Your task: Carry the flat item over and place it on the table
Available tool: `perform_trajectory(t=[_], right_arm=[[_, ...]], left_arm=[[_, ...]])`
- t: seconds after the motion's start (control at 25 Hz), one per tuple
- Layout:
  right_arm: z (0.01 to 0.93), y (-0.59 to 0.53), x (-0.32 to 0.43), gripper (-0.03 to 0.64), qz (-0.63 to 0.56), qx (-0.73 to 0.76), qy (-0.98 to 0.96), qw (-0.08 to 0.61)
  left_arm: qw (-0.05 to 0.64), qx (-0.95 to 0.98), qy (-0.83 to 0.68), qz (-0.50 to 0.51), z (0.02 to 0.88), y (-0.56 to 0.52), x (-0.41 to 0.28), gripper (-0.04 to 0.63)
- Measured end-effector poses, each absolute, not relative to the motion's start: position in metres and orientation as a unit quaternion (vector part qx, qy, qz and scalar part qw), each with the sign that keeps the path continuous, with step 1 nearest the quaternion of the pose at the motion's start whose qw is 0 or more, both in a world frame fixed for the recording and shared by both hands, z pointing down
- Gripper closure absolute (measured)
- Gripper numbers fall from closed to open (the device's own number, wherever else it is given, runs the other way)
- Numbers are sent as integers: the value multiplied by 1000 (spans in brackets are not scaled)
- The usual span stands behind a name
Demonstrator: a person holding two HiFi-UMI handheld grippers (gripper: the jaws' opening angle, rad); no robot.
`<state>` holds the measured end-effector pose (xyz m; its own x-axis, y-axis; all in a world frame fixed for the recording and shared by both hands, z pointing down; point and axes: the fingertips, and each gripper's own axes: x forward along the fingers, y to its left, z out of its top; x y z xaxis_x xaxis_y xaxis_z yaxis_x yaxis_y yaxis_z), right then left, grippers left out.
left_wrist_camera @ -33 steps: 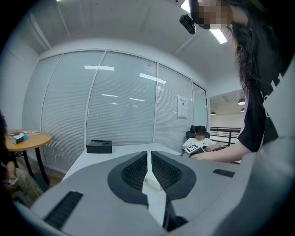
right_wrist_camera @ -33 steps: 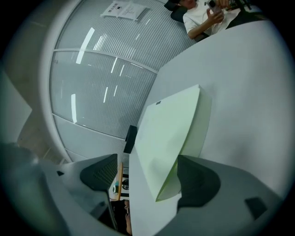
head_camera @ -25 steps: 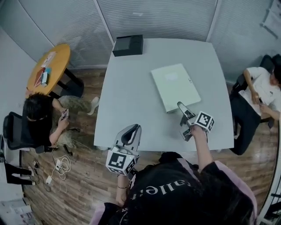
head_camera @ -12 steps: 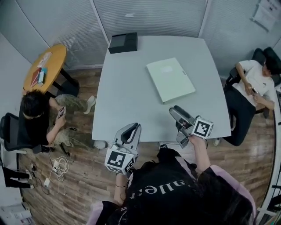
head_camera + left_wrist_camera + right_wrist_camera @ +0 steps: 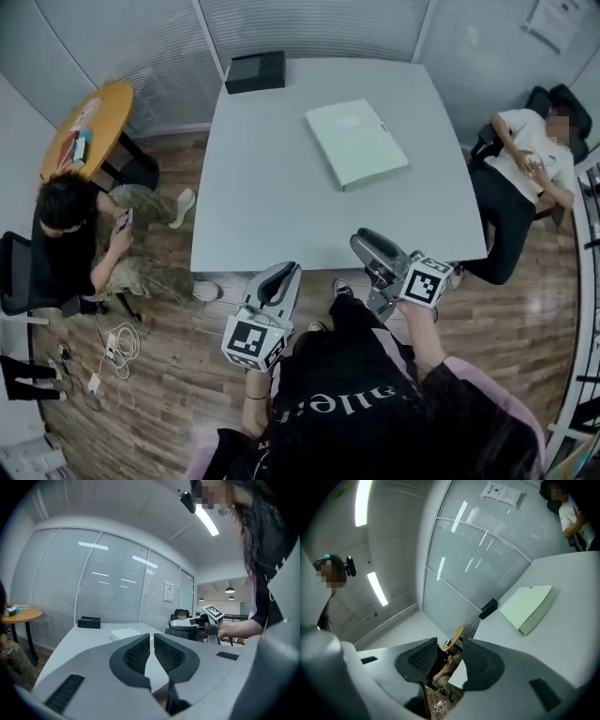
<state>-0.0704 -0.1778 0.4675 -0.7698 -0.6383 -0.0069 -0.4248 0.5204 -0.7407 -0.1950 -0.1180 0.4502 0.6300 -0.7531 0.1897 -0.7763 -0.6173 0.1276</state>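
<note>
seen from above, a person in a black top with pink sleeves stands at the near edge of a large pale grey table [image 5: 281, 216], one hand-held gripper in each hand.

the flat item – a pale green folder [image 5: 357, 142] – lies closed on the far right part of the table, turned at an angle to the table's edges. neither gripper touches it; both are well apart from it, held off the near edge over the wooden floor.

the left gripper [image 5: 278, 279] is held low in front of the person's body, with its marker cube nearest the person. in the left gripper view its dark ribbed pads [image 5: 138, 654] are drawn together with only a thin slit between them, and nothing sits in that slit.

the right gripper [image 5: 375, 255] is just at the table's near edge, pointing toward the folder. its jaws are closing – in the right gripper view there is a clear gap between the pads [image 5: 423, 658], and nothing is held there; only the room beyond shows through it.

a black box [image 5: 255, 71] rests on the table's far left corner. a small round wooden table [image 5: 82, 127] stands off to the left. one person [image 5: 80, 234] sits on the left, looking at a phone, and another person [image 5: 525, 178] sits on the right.
</note>
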Motion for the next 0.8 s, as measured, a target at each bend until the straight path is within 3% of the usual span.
perform_trajectory(t=[0.44,0.8], right_arm=[[467,-142,-77,553,-352,-305,880,97],[459,-103,-40,568,-343,-299,887,83]], left_arm=[[104,908,-402,49,451,-102,-174,551],[106,910,-398,47,445,-87,-128,551]])
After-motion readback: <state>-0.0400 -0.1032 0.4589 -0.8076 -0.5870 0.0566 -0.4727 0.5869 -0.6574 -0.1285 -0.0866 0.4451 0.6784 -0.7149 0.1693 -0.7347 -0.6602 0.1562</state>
